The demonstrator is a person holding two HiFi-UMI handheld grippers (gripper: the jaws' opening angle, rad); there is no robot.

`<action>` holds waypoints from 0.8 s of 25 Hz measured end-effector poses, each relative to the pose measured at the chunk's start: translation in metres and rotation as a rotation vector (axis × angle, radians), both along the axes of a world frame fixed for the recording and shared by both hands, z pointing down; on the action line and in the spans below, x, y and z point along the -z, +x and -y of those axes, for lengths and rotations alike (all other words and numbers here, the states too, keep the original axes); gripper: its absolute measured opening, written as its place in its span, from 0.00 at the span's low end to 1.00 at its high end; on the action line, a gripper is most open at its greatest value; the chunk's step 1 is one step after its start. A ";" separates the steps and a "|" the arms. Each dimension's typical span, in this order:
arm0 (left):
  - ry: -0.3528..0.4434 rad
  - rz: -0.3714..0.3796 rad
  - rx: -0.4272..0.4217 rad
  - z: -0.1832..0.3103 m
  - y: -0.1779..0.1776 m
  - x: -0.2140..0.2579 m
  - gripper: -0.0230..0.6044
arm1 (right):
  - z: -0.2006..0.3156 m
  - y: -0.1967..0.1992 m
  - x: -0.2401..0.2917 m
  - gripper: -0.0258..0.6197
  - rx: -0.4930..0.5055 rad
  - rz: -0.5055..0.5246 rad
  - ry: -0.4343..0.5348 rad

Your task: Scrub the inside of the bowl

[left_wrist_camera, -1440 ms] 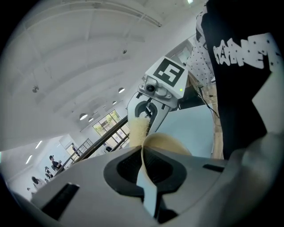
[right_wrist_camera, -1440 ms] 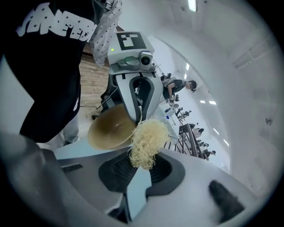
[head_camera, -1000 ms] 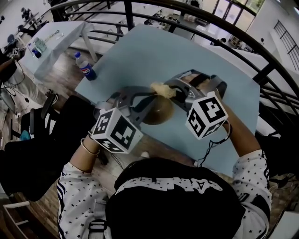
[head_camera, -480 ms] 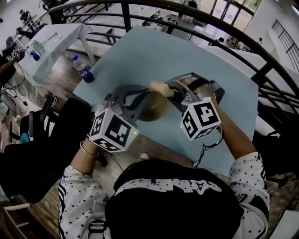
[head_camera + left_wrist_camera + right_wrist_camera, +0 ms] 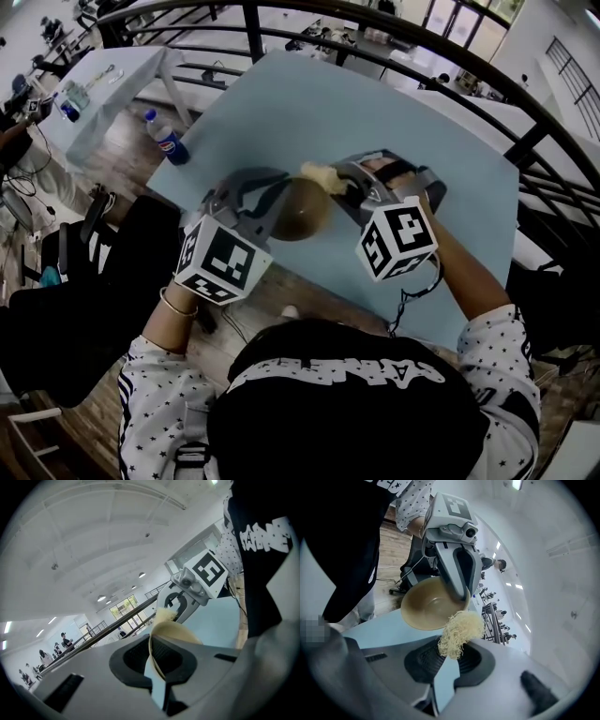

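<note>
A tan bowl (image 5: 298, 216) hangs tilted over the near part of the light blue table (image 5: 309, 112). My left gripper (image 5: 277, 194) is shut on its rim, and in the left gripper view the thin edge of the bowl (image 5: 174, 633) runs between the pads of the left gripper (image 5: 157, 652). My right gripper (image 5: 345, 184) is shut on a pale yellow fibrous scrubber (image 5: 319, 175), which sits at the bowl's far rim. In the right gripper view the scrubber (image 5: 459, 631) sticks out of the right gripper (image 5: 448, 656), just at the lip of the bowl (image 5: 429, 606), whose inside faces the camera.
A plastic bottle (image 5: 170, 137) with a blue label stands on the wooden floor left of the table. A dark metal railing (image 5: 375, 28) curves behind the table. A black chair (image 5: 84, 281) is at the left, and a white table (image 5: 112, 80) with small items is at the far left.
Both grippers and the bowl have drifted a little to the left and toward me. The scrubber stays at the bowl's rim, and both grips are unchanged.
</note>
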State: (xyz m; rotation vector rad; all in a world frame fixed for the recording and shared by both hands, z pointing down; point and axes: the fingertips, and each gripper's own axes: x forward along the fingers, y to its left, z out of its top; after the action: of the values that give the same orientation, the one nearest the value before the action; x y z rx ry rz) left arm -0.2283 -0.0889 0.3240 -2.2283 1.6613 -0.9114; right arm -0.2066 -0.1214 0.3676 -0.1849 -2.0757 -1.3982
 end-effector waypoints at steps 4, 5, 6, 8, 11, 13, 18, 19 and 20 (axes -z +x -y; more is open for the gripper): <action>0.011 -0.024 0.028 0.001 -0.007 0.003 0.08 | 0.001 0.003 -0.004 0.13 -0.014 -0.002 -0.031; 0.015 -0.030 0.033 0.002 -0.008 0.005 0.08 | 0.001 0.004 -0.005 0.13 -0.016 -0.002 -0.042; 0.021 -0.037 0.039 0.002 -0.010 0.006 0.08 | 0.001 0.005 -0.005 0.13 -0.018 -0.001 -0.049; 0.031 -0.052 0.052 0.003 -0.013 0.010 0.08 | 0.003 0.007 -0.004 0.13 -0.023 -0.002 -0.055; 0.033 -0.049 0.053 0.004 -0.011 0.012 0.08 | 0.004 0.010 -0.004 0.13 -0.031 -0.005 -0.066; 0.030 -0.046 0.050 0.003 -0.010 0.009 0.08 | 0.006 0.010 -0.006 0.13 -0.041 -0.006 -0.062; 0.045 -0.098 0.052 0.003 -0.008 0.012 0.07 | 0.022 0.011 0.010 0.13 -0.083 0.045 -0.074; 0.049 -0.113 0.049 0.003 -0.007 0.014 0.07 | 0.024 0.010 0.016 0.13 -0.087 0.062 -0.085; 0.052 -0.124 0.045 0.003 -0.005 0.016 0.07 | 0.024 0.009 0.020 0.13 -0.087 0.076 -0.096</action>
State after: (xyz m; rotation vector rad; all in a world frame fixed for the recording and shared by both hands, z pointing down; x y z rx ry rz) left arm -0.2338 -0.0922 0.3079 -2.2633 1.7737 -0.7445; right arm -0.1973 -0.1453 0.3473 -0.0811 -2.1877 -1.2731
